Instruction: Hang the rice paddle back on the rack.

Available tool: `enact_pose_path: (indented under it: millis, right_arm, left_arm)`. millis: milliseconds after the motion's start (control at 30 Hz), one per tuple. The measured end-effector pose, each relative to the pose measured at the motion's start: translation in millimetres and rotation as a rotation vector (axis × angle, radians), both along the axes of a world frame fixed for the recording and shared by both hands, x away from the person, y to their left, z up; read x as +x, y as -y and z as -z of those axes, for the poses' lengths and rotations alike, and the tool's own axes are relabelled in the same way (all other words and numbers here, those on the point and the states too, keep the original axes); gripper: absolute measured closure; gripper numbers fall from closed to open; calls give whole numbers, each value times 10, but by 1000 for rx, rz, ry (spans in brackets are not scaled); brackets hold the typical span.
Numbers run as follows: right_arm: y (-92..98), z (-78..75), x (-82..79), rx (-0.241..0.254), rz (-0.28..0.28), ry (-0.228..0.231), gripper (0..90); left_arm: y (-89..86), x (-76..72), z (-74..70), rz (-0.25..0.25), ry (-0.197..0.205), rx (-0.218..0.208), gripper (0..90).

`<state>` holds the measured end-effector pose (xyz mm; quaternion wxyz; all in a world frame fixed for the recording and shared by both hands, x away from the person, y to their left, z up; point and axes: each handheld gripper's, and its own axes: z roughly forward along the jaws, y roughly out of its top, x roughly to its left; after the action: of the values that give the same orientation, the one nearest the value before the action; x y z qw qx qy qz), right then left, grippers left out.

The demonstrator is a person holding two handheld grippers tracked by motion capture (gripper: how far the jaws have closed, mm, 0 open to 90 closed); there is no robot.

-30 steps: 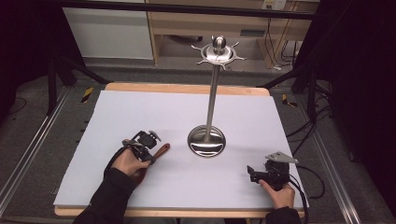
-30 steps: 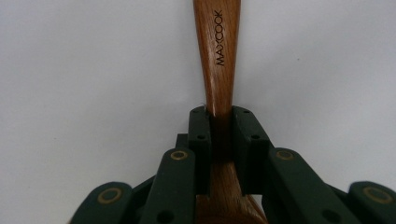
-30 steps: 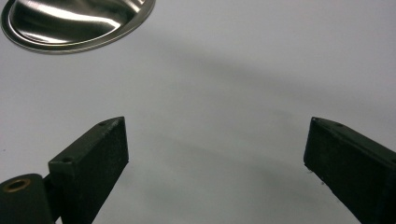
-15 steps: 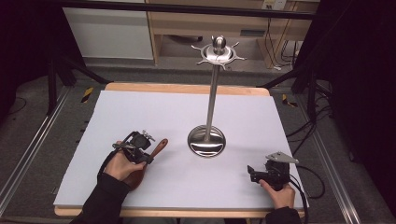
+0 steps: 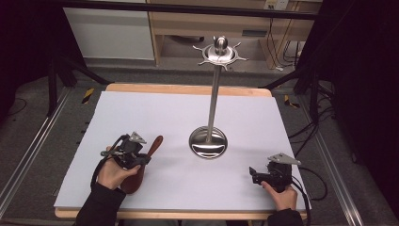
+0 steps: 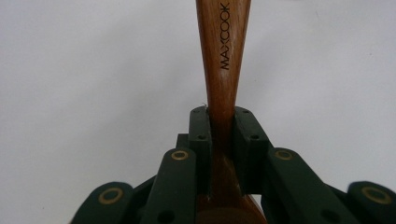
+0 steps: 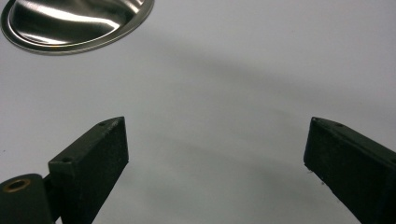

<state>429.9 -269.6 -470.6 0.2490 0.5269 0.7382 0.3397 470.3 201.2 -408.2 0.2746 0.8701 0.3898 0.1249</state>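
Pinching the wooden spoon point(image 5: 143, 162) by its handle, my left gripper point(image 5: 137, 157) was pressed together on it above the near-left part of the white sheet point(image 5: 155, 113); the handle pointed away toward the metal stand point(image 5: 208, 141). My right gripper point(image 5: 254, 175) lay near the right front corner with its jaws spread wide and nothing between them. The sheet covered a wooden table point(image 5: 188, 89), and the stand's round base stood near the middle of it. Around the table the floor was grey with cables point(image 5: 310, 136), dark curtains hung at both sides, and a light wooden cabinet point(image 5: 197, 23) stood behind.
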Motion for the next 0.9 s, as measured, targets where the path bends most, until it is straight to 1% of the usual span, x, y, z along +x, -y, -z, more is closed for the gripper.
enact_pose_path:
  millis: [33, 100, 133, 167, 200, 300, 367, 400, 433, 467, 500, 533, 600, 667, 833, 900]
  right_arm:
    - [-1, 0, 0, 0, 1, -1, 68]
    - [-5, 1, -2, 3, 4, -4, 68]
    - [-9, 3, -4, 7, 6, -6, 68]
    - [0, 4, 3, -3, -2, 0, 69]
    - [-4, 6, 2, 1, 1, -3, 69]
    - [-12, 7, -6, 7, 7, -9, 69]
    - [-5, 6, -8, 2, 4, -5, 69]
    - [-1, 7, -6, -1, 1, -3, 69]
    - [-2, 5, -8, 4, 0, -9, 69]
    - [-6, 7, -8, 1, 1, -10, 69]
    - [-9, 12, -5, -6, -1, -7, 69]
    - [-16, 16, -6, -4, -2, -8, 69]
    - [-24, 16, -10, -6, -5, -11, 70]
    - [-23, 17, -9, -10, -6, -8, 70]
    - [-25, 14, -14, -4, 0, -8, 69]
    - [-20, 14, -13, -6, -3, -6, 69]
  left_arm:
    - [-16, -15, 0, -8, 15, -11, 782]
    - [-47, -43, 2, -19, 33, -32, 782]
    - [-63, -54, 2, -17, 29, -35, 781]
    - [-75, -65, 3, -16, 35, -38, 781]
    - [-87, -73, 4, -24, 40, -45, 782]
    - [-133, -102, -17, -35, 75, -65, 781]
    - [-169, -134, -32, -34, 101, -85, 782]
    - [-181, -155, -37, -43, 117, -100, 781]
    - [-196, -173, -45, -40, 125, -109, 781]
    - [-218, -194, -57, -43, 146, -126, 781]
    - [-243, -209, -73, -49, 155, -141, 781]
    - [-267, -236, -93, -57, 172, -166, 781]
    - [-298, -272, -127, -67, 197, -191, 782]
    - [-323, -300, -159, -71, 214, -217, 782]
    - [-351, -348, -217, -89, 261, -249, 782]
    - [-361, -360, -234, -93, 269, -260, 782]
